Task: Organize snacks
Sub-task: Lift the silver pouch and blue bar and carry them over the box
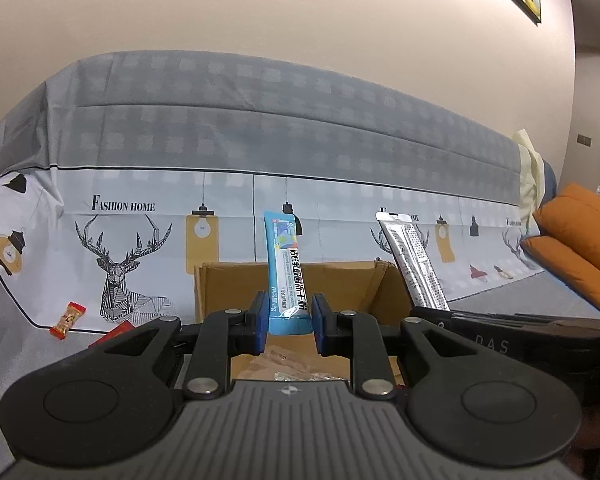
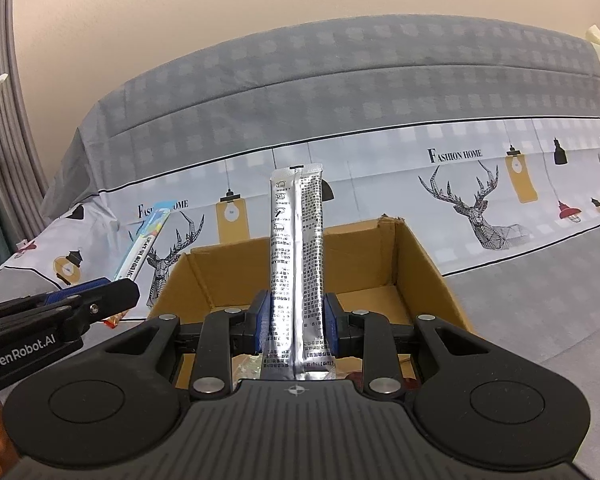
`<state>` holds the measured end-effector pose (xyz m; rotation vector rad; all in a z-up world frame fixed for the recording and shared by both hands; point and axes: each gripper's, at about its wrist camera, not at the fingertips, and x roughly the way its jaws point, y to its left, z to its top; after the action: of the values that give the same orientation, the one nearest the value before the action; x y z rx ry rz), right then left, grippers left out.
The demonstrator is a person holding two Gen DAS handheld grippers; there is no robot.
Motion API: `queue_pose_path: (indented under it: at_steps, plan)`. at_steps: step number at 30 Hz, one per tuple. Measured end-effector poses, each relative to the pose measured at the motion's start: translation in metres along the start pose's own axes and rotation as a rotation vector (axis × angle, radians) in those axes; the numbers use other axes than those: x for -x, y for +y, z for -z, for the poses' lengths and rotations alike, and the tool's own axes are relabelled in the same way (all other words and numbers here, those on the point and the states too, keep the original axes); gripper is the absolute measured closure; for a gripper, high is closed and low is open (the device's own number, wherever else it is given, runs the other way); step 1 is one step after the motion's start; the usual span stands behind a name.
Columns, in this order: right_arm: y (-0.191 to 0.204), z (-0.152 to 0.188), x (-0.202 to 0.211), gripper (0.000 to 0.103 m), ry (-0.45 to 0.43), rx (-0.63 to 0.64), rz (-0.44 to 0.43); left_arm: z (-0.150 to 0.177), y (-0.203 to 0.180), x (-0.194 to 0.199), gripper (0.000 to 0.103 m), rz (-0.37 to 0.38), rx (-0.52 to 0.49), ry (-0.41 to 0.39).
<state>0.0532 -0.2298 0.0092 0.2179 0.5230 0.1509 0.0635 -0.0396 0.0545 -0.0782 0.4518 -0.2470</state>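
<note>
Above open box (image 2: pixel 416 264): left gripper (image 1: pixel 289 322) pinches blue stick (image 1: pixel 286 276), right gripper (image 2: pixel 296 322) clamps silver sachet (image 2: pixel 298 264). Risk: tall packets tip, miss box when released.

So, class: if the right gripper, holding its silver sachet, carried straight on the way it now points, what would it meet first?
Probably the open cardboard box. The right gripper, shut on the silver sachet, tilts down toward the box's inside, so its floor or back wall likely comes first; depth is unclear.
</note>
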Motion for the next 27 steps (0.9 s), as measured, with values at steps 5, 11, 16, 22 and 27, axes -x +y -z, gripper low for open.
queue_pose_path:
  at_steps: [5, 11, 16, 22, 27]
  plan:
    - [0.0015, 0.0005, -0.0017, 0.073, 0.002, 0.011, 0.006, -0.0003, -0.0003, 0.0013, 0.078, 0.0, 0.005, 0.003]
    - [0.0015, 0.0013, -0.0015, 0.073, -0.001, 0.011, 0.017, -0.0011, -0.0012, 0.0011, 0.078, 0.004, 0.003, 0.001]
    - [0.0001, 0.0013, -0.0008, 0.073, -0.004, 0.014, 0.024, -0.001, -0.0022, 0.0006, 0.078, 0.005, 0.003, 0.002]
    - [-0.001, 0.0017, -0.0004, 0.073, -0.005, 0.01, 0.034, -0.0003, -0.0056, -0.0004, 0.078, 0.016, -0.003, 0.002]
    - [-0.002, 0.0026, 0.0001, 0.073, -0.006, 0.01, 0.042, -0.0004, -0.0074, -0.0025, 0.078, 0.024, -0.008, 0.002]
